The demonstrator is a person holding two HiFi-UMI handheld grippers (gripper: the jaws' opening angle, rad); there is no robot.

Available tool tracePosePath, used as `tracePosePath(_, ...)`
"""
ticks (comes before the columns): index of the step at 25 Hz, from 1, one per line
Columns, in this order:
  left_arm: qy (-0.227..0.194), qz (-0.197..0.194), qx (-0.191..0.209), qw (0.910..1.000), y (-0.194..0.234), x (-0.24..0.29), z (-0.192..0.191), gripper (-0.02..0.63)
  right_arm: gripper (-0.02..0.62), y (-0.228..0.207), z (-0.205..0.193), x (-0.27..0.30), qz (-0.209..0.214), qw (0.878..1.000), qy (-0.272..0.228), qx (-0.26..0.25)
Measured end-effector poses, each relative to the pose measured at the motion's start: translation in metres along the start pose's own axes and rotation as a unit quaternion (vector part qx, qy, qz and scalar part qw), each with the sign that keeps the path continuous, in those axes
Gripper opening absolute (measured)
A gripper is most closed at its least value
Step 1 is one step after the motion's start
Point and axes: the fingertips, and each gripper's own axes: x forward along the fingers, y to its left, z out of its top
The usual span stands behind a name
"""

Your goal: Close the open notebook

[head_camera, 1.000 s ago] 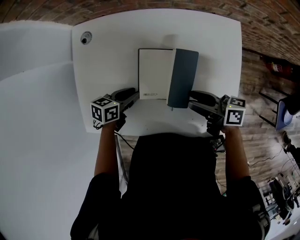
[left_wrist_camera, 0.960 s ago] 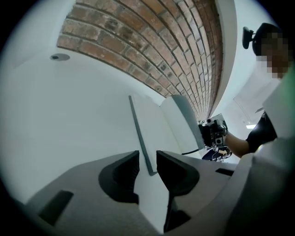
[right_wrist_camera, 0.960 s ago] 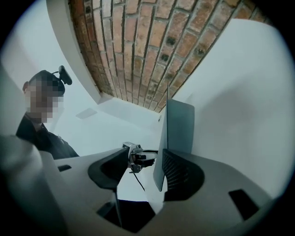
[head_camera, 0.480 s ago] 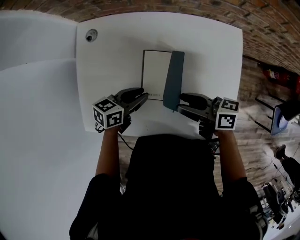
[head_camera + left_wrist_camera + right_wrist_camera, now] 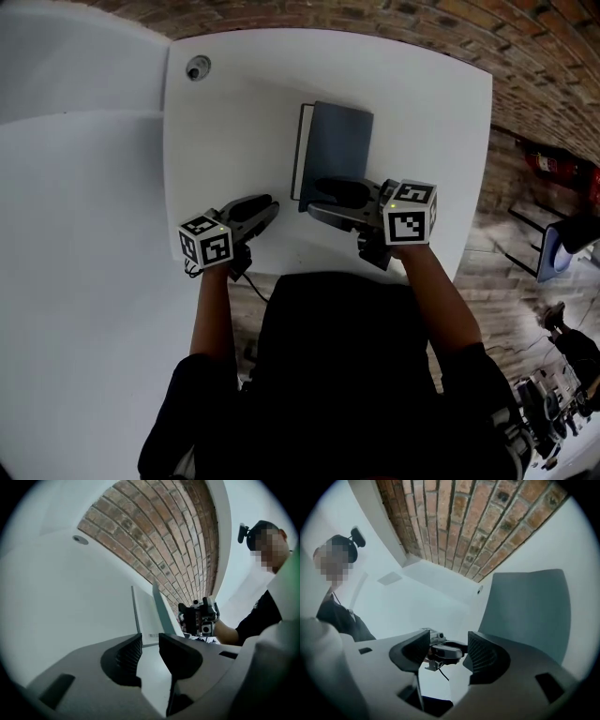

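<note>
My right gripper (image 5: 315, 197), jaws spread and empty, rests by the slate-blue hardcover notebook (image 5: 335, 142) at the middle of the white table (image 5: 244, 112). The left gripper (image 5: 269, 206), also spread, hangs nearer the table's front edge. The cover (image 5: 525, 611) looks not quite flat, so lifting off early could let it spring open.

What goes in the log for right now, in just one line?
notebook: cover tilted, almost shut | right gripper: open, empty, beside cover | left gripper: open, empty, over table
</note>
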Motion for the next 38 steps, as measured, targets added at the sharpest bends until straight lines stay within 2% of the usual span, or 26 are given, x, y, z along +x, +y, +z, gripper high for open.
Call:
tracePosePath(3, -0.007, 0.001, 0.001, 1.0, 0.001, -0.004, 0.003, 0.121, 0.245, -0.025, -0.009, 0.011, -0.04, 0.999, 0.023, -0.001)
tracePosePath(5, -0.009, -0.001, 0.004, 1.0, 0.0, -0.005, 0.005, 0.121, 0.247, -0.041, -0.018, 0.013, -0.082, 0.995, 0.056, -0.029)
tracePosePath(8, -0.008, -0.002, 0.013, 0.9999, -0.001, -0.003, 0.006, 0.121, 0.249, -0.058, -0.031, 0.013, -0.136, 0.982, 0.104, -0.081)
tracePosePath(11, -0.008, -0.008, 0.014, 0.9998, -0.003, 0.003, 0.006, 0.121, 0.223, -0.076, -0.038, 0.013, -0.189, 0.961, 0.146, -0.138)
tracePosePath(16, -0.003, -0.017, 0.012, 0.9998, -0.005, 0.008, 0.002, 0.121, 0.05, -0.097, -0.033, 0.013, -0.259, 0.919, 0.185, -0.232)
tracePosePath(17, -0.003, -0.018, 0.012, 0.9998, -0.005, 0.008, 0.002, 0.121, 0.03, -0.099, -0.031, 0.013, -0.268, 0.91, 0.188, -0.253)
tracePosePath(20, -0.008, -0.025, 0.011, 0.9996, -0.006, 0.01, 0.004, 0.121, 0.012, -0.103, -0.03, 0.015, -0.279, 0.889, 0.2, -0.303)
tracePosePath(23, -0.012, -0.029, 0.022, 0.9993, -0.01, 0.013, 0.011, 0.12, 0.012, -0.106, -0.031, 0.016, -0.282, 0.874, 0.213, -0.334)
tracePosePath(28, -0.009, -0.028, 0.046, 0.9985, -0.011, 0.02, 0.014, 0.114, 0.006, -0.109, -0.032, 0.018, -0.29, 0.857, 0.227, -0.36)
tracePosePath(33, -0.018, -0.028, 0.057, 0.9978, -0.01, 0.025, 0.016, 0.106, 0.006, -0.111, -0.034, 0.02, -0.302, 0.829, 0.256, -0.395)
tracePosePath(35, -0.024, -0.032, 0.055, 0.9977, -0.01, 0.026, 0.015, 0.104, 0.007, -0.111, -0.035, 0.021, -0.298, 0.828, 0.256, -0.401)
tracePosePath(38, -0.031, -0.039, 0.057, 0.9971, -0.013, 0.029, 0.017, 0.104, 0.006, -0.112, -0.034, 0.02, -0.287, 0.842, 0.243, -0.387)
